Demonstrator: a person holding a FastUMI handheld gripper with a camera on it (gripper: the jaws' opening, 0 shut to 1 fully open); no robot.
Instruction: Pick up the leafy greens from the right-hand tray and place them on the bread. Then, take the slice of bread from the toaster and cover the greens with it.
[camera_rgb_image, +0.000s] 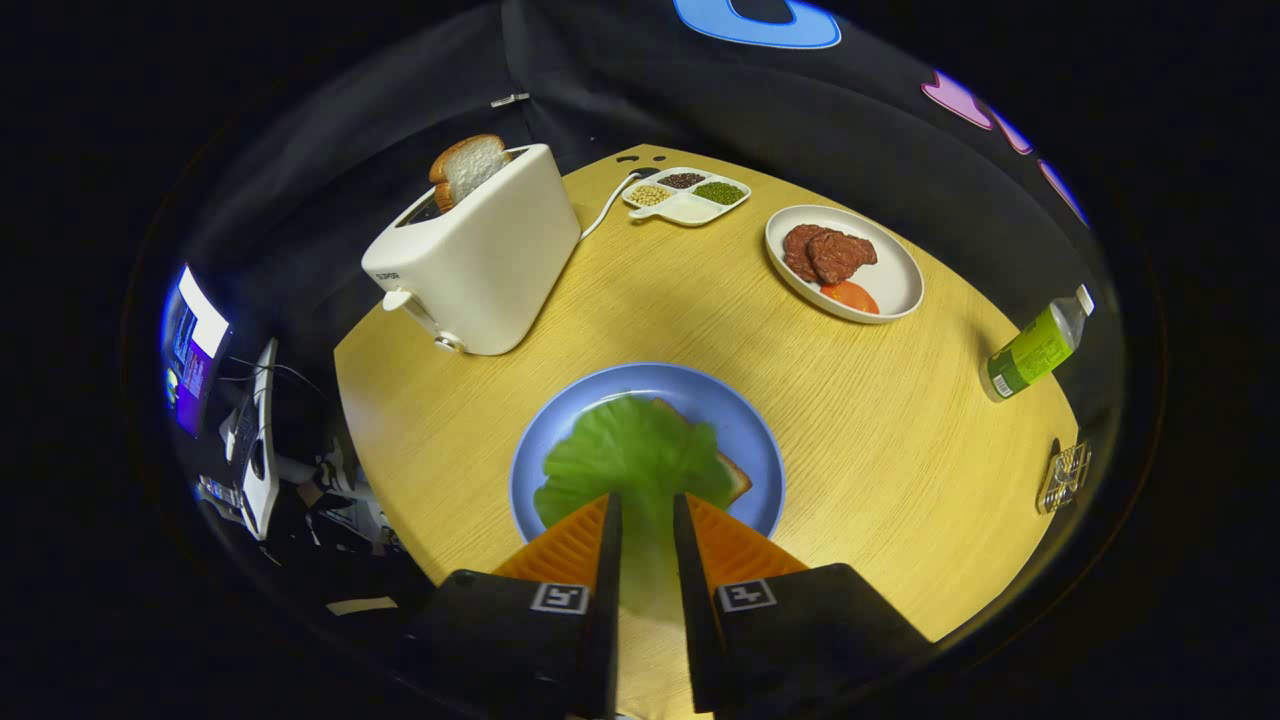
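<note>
Clerk: Gripper view, stock by count, please.

Checker: One round wooden table (900, 420); one blue plate (745, 425) just ahead of the fingers; one slice of bread (738, 475) on it, mostly covered; one bunch of leafy greens (630, 455) lying over that bread; one white toaster (480, 255) beyond the plate, with one bread slice (468, 166) standing up out of its slot; one divided dish (688, 195) with four compartments of grains; one white tray (890, 285) to the right holding two meat pieces (828, 254) and one tomato slice (852, 296); one green bottle (1035, 350) lying near the table's edge.

Clerk: And the tool?

Checker: One gripper (647, 510), angled down over the plate; two orange fingers (570, 545) narrowly parted, the greens' stem running between them; whether both press on it, I cannot tell.
</note>
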